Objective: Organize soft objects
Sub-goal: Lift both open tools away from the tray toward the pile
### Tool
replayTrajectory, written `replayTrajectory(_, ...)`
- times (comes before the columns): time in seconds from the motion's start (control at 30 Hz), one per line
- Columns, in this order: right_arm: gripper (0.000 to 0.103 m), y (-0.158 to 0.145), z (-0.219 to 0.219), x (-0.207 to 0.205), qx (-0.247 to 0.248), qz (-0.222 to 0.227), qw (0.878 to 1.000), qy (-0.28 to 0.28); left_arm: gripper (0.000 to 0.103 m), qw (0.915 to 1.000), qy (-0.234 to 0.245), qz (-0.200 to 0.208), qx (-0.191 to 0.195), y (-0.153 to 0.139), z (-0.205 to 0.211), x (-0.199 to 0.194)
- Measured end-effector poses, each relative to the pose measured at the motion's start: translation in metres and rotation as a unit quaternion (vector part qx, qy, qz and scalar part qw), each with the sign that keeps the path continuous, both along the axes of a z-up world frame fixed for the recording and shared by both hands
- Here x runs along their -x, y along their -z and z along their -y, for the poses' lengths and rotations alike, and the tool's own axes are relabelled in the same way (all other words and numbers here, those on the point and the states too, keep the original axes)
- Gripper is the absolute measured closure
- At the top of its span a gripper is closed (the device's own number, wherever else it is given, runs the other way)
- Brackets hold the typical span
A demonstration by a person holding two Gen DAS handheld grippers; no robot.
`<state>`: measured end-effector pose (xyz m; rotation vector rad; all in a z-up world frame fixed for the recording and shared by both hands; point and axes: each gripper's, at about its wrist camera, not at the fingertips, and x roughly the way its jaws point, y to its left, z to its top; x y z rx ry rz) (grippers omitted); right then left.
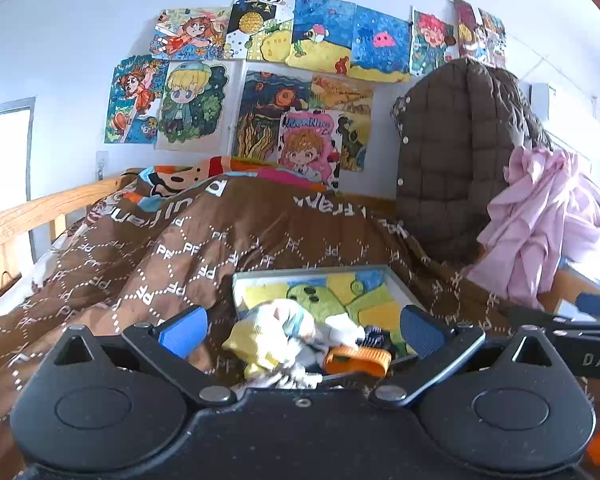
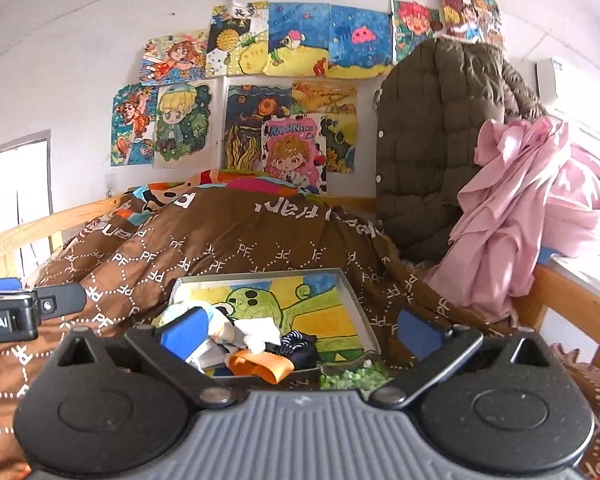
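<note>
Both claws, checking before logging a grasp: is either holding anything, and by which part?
Nothing is held. The left claw and right claw stand open above the box.

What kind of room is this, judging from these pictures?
Most likely a child's bedroom: a wooden bed frame under a brown quilt, colourful drawings taped to the wall, and a padded jacket hanging beside pink cloth.

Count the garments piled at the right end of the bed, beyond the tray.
2: a brown quilted jacket standing against the wall, and a pink garment heaped to its right over the bed rail. More may lie hidden underneath.
</note>
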<state>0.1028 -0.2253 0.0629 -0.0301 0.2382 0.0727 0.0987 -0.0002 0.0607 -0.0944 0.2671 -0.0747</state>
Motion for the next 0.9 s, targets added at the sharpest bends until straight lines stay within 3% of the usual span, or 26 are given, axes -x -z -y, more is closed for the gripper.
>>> replayTrajectory(0.17, 0.000, 0.003, 0.003, 0.032, -0.001, 0.023, 1.000, -0.005, 0.001, 0.9999, -0.002, 0.003, -0.011, 0.002, 0.000, 0.024)
replayTrajectory(0.3, 0.000, 0.010, 0.006, 0.055, 0.010, 0.025, 1.000, -0.004, 0.001, 0.9992, 0.001, -0.026, -0.031, 0.010, 0.001, 0.037)
replayTrajectory(0.43, 0.000, 0.021, 0.010, 0.068, 0.023, -0.007, 1.000, 0.002, 0.001, 0.9965, 0.013, -0.067, -0.049, 0.019, 0.004, 0.044)
replayTrajectory(0.6, 0.000, 0.030, 0.022, 0.071, -0.016, -0.058, 0.998, 0.013, 0.001, 0.9886, 0.041, -0.122, -0.078, 0.036, 0.013, 0.043)
replayTrajectory(0.73, 0.000, 0.042, 0.033, 0.058, -0.043, -0.129, 0.990, 0.036, 0.001, 0.9828, 0.048, -0.146, -0.103, 0.045, 0.021, 0.039)
replayTrajectory(0.9, 0.000, 0.053, 0.037, 0.049, -0.047, -0.166, 0.984, 0.043, 0.001, 0.9773, 0.049, -0.175, -0.109, 0.052, 0.024, 0.033)
